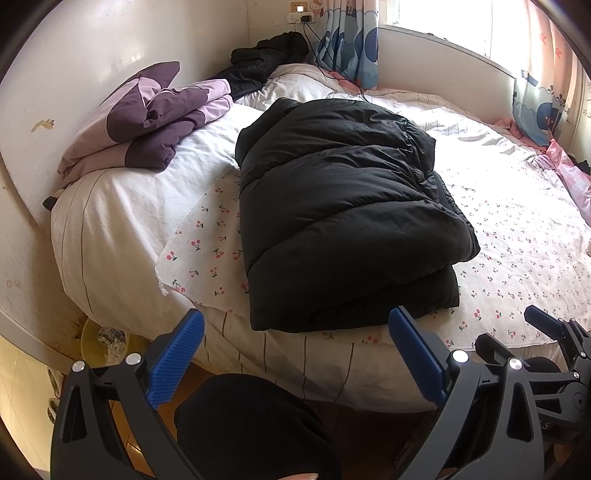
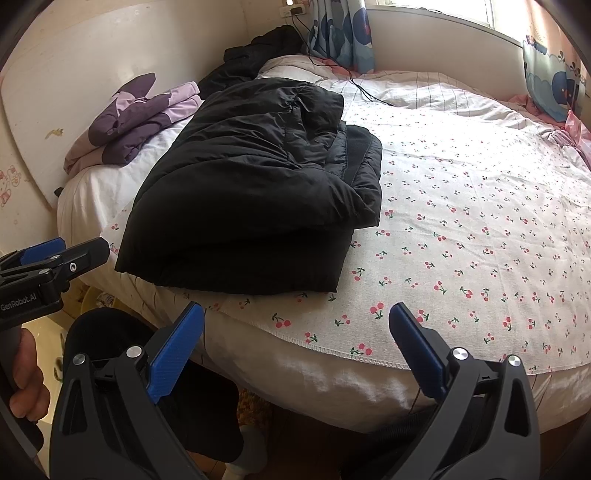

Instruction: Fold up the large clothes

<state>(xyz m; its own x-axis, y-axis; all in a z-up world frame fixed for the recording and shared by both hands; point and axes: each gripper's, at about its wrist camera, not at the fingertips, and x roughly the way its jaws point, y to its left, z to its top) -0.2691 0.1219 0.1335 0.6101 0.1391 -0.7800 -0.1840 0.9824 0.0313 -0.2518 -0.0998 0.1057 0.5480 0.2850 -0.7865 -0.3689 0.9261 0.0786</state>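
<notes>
Both wrist cameras sit behind their own spread jaws, off the bed's near edge, looking forward and slightly down across it. Ahead of the left gripper [image 1: 295, 354] lies the black jacket [image 1: 343, 206]; from the right gripper [image 2: 295, 350] it sits ahead-left. Both views share the bed [image 2: 480, 206] and the jacket.

The folded jacket [image 1: 343, 214] lies on the cherry-print sheet [image 2: 461, 236], near the front edge of the bed [image 1: 122, 229], and serves as the landmark here. To its left, on the bed's raised end, rests a folded two-tone garment [image 1: 147, 118]. Behind the jacket sits a pillow [image 1: 295, 81], with another dark garment [image 1: 266, 59] heaped behind and left of it. A cable [image 2: 354, 85] runs from the wall socket [image 1: 301, 17] down behind the jacket. In front of the jacket, off the bed, both grippers hang apart from it: the left gripper [image 1: 295, 354] directly before it, the right gripper [image 2: 295, 350] before and to its right
</notes>
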